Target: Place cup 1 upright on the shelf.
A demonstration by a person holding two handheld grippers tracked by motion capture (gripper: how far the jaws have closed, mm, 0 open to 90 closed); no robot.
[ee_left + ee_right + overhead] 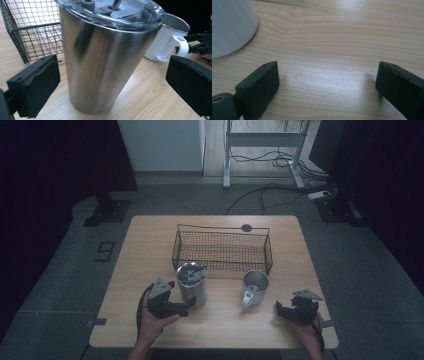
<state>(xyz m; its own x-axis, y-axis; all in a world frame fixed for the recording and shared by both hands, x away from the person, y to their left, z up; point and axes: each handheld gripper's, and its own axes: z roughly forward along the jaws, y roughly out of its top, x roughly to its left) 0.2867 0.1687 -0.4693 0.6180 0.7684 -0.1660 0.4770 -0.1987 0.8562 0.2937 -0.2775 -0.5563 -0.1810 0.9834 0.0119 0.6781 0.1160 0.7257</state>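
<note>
Tumbler (pixel 100 62) stands upright on the table (pixel 150 250) between my left gripper's (pixel 110 82) released jaws, untouched.

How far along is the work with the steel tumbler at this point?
Done: the steel tumbler stands upright on the table, outside the wire basket. In hand: nothing; the left gripper is open around it, pads clear. The right gripper is open, beside the white mug. Left: unclear.
</note>
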